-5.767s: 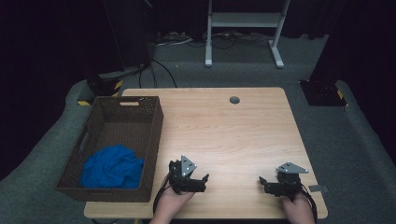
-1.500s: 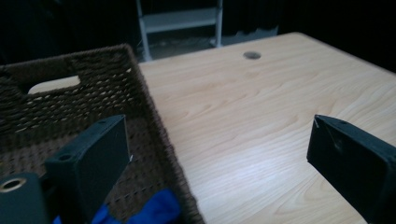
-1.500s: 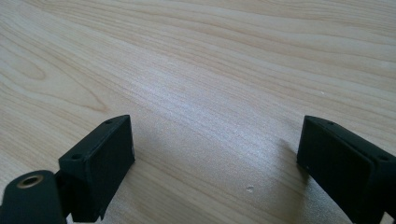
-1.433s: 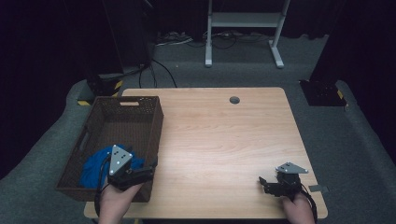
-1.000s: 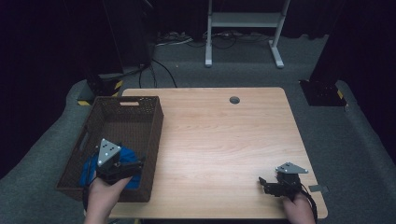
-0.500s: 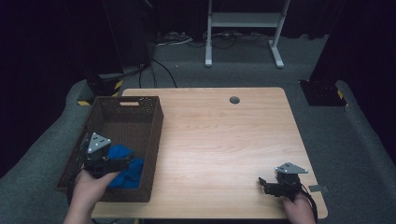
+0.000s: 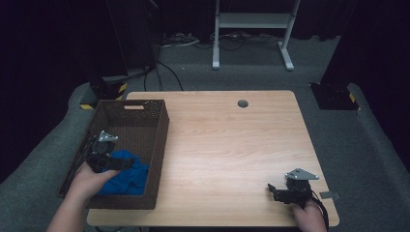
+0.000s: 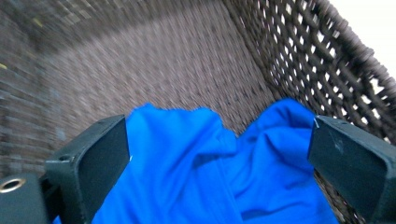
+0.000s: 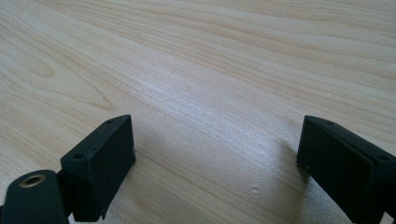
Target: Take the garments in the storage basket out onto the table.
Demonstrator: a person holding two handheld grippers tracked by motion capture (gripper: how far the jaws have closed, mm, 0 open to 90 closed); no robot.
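A crumpled blue cloth (image 7: 124, 173) lies in the near end of a dark woven basket (image 7: 145, 108), heaped against the wall closest to the person and leaving the basket's far floor bare. The basket sits at the left edge of a pale wooden tabletop (image 7: 227, 140), its long side running away from the person, with a handle slot cut in its far wall.

The left claw (image 7: 124, 164) is down inside the basket, right at the cloth, with the person's left hand (image 7: 87, 176) gripping it over the near rim. In the left gripper view the blue cloth (image 8: 210, 168) bulges up in folds between the two black jaws, which stand spread wide to either side of it; the brown weave of the basket (image 8: 299, 51) rises behind and to the right. Whether the jaws already touch the fabric cannot be told from the pictures.

Well apart from this, the right claw (image 7: 271, 190) rests low near the tabletop's near right corner, held by the right hand (image 7: 309, 217), a grey three-cornered plate on its top. The right gripper view shows its jaws also spread, with bare wood grain of the tabletop (image 9: 210, 93) between them.

A small round grommet (image 7: 242, 103) marks the tabletop's far side. Beyond it, on grey carpet, stand a white metal frame (image 7: 251, 29) and loose cables.
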